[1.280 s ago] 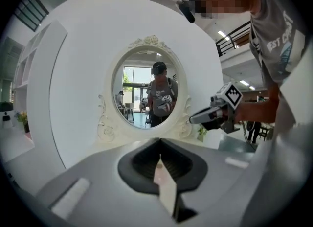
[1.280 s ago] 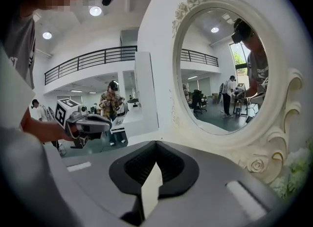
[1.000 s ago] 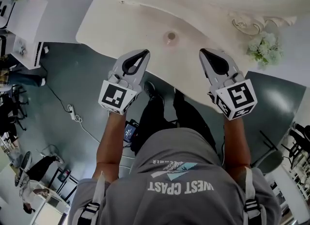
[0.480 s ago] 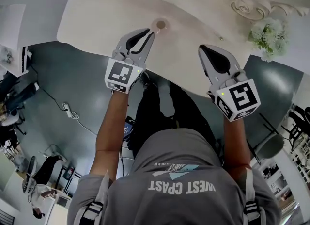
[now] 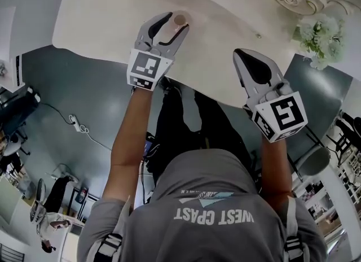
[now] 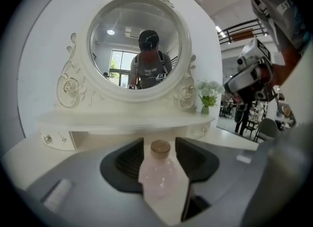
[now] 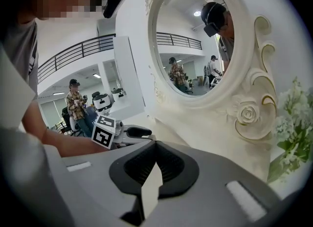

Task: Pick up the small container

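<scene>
- The left tool (image 5: 176, 21) is opening its jaws wide. A second ago they were together, back at the counter's near edge.
- Between them now stands the small, rounded, pale-pink container with a brown cap (image 6: 159, 172), upright, with neither pad pressing it.
- It sits on the cream-white wooden counter (image 5: 101, 18), below the round mirror in a carved white frame (image 6: 139, 45).
- The right tool (image 5: 243, 59) hangs with its jaws together, well apart from the container.
- The reach looks finished; closing on the container's body and lifting it remain.
</scene>
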`<move>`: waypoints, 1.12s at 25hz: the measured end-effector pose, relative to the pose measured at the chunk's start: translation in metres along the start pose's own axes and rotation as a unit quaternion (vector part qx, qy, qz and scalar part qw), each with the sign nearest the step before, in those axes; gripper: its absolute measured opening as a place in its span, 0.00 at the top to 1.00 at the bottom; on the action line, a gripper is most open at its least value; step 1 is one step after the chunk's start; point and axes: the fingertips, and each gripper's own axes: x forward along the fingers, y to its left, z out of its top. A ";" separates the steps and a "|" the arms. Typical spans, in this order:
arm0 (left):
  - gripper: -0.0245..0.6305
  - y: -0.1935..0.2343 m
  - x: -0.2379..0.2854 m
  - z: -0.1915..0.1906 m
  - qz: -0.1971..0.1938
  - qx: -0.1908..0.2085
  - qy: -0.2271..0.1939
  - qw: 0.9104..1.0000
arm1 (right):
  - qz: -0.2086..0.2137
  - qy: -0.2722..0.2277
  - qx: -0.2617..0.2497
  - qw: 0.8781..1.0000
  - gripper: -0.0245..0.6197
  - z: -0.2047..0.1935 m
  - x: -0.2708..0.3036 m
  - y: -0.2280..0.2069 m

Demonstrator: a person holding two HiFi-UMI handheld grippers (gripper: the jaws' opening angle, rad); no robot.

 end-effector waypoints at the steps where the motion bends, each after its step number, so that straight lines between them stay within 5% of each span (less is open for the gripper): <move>1: 0.65 0.000 0.004 -0.002 -0.001 0.001 0.000 1.000 | 0.000 0.001 0.001 1.000 0.96 -0.002 0.001 -0.001; 9: 0.65 -0.005 0.030 -0.012 -0.002 0.014 0.005 1.000 | -0.005 0.011 0.010 1.000 0.96 -0.015 0.002 -0.006; 13: 0.77 -0.001 0.037 -0.016 0.010 0.020 0.001 1.000 | -0.006 0.010 0.011 1.000 0.96 -0.018 0.002 -0.006; 20: 0.78 0.000 0.036 -0.015 0.026 0.027 0.008 0.999 | -0.006 0.013 0.005 1.000 0.96 -0.012 -0.004 -0.006; 28: 0.78 0.000 -0.016 0.036 0.033 0.054 -0.014 0.998 | 0.001 -0.016 -0.016 1.000 0.96 0.018 -0.014 -0.001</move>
